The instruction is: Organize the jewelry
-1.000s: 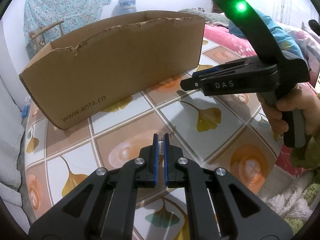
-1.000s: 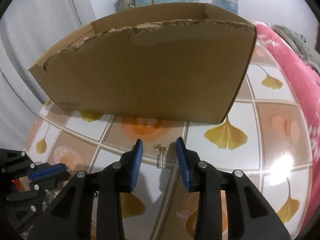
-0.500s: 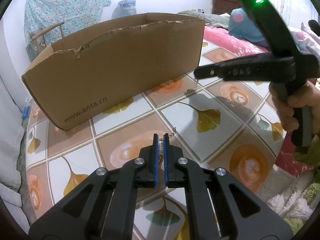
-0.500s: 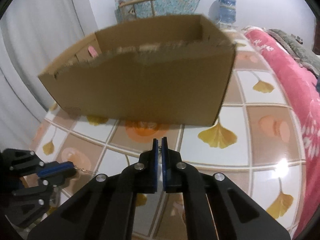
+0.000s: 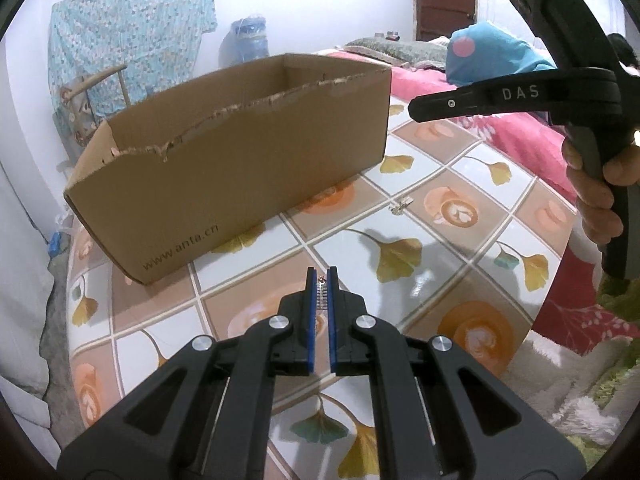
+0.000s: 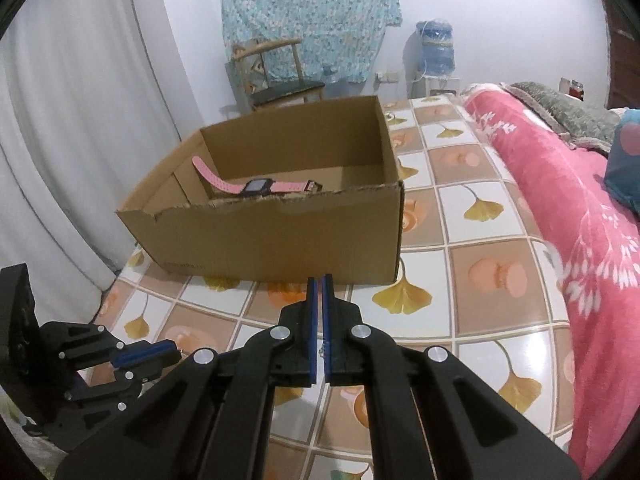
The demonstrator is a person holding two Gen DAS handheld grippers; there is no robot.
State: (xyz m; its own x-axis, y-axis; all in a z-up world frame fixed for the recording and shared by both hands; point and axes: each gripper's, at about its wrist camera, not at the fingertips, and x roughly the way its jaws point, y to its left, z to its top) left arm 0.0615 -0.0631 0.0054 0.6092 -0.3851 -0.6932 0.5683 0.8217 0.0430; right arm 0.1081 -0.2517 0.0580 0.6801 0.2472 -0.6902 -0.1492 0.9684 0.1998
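Two grippers, each with jaws drawn together. Left gripper: clamped on a small silver earring, low over the tiled table. Right gripper: raised, pads nearly touching; a glint low between them, contents not discernible. Cardboard box: far side of table, holds pink watch. Second earring: loose on table, right of box. Risk: tiny pieces slipping from smooth pads during carry, missing the box.
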